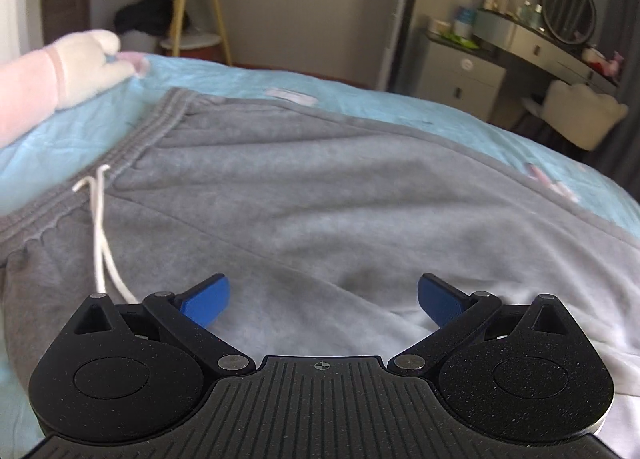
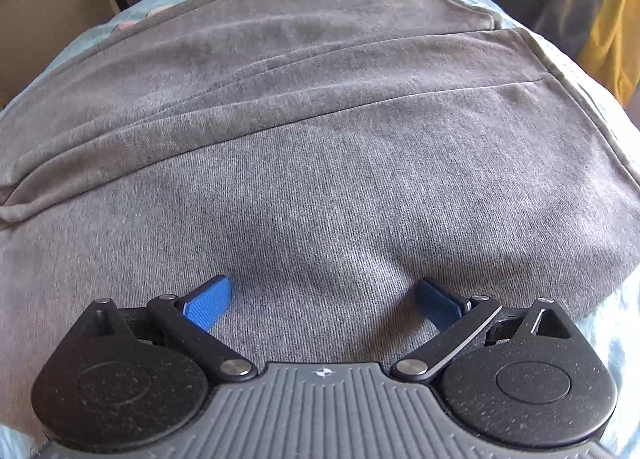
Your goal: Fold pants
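Grey sweatpants [image 1: 304, 187] lie spread on a light blue bed cover. In the left wrist view the ribbed waistband [image 1: 132, 147] runs along the left, with a white drawstring [image 1: 102, 243] trailing toward my left gripper [image 1: 323, 299]. That gripper is open and empty, just above the upper part of the pants. In the right wrist view the two pant legs [image 2: 320, 131] lie side by side, their hems [image 2: 516, 31] at the far right. My right gripper [image 2: 323, 299] is open, its blue fingers right at the cloth of the near leg.
The blue bed cover [image 1: 440, 115] extends past the pants. A pink and white plush toy [image 1: 60, 71] lies at the bed's far left. Beyond the bed stand a wooden side table [image 1: 196, 15], a dressing table with a round mirror [image 1: 568, 11] and a white chair [image 1: 576, 111].
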`<action>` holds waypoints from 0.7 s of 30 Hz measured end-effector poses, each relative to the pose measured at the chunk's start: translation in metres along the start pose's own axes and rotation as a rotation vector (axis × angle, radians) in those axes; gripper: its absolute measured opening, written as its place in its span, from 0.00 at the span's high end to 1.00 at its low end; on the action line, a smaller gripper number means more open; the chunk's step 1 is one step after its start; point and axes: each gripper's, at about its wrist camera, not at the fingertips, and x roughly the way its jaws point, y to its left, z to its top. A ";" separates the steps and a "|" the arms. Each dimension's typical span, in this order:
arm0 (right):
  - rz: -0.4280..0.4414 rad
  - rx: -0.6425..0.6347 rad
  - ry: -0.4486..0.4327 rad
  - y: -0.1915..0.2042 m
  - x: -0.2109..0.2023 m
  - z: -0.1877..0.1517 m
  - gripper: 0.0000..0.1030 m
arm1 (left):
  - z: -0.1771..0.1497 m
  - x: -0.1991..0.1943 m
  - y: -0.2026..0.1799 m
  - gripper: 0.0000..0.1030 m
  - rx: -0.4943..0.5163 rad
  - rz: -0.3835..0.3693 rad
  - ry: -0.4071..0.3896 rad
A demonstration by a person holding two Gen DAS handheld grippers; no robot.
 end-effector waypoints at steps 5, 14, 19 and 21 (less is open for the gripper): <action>-0.053 -0.015 0.083 0.012 0.008 0.015 0.03 | 0.000 0.016 0.020 0.00 0.019 0.115 -0.081; 0.041 0.183 -0.175 0.005 -0.011 0.168 0.04 | -0.006 0.030 0.034 0.00 -0.038 0.060 -0.076; 0.014 0.306 -0.218 0.018 0.055 0.275 0.19 | -0.014 0.036 0.037 0.00 -0.070 0.051 -0.089; 0.004 0.356 -0.231 0.024 0.081 0.303 0.26 | -0.016 0.037 0.038 0.00 -0.077 0.051 -0.110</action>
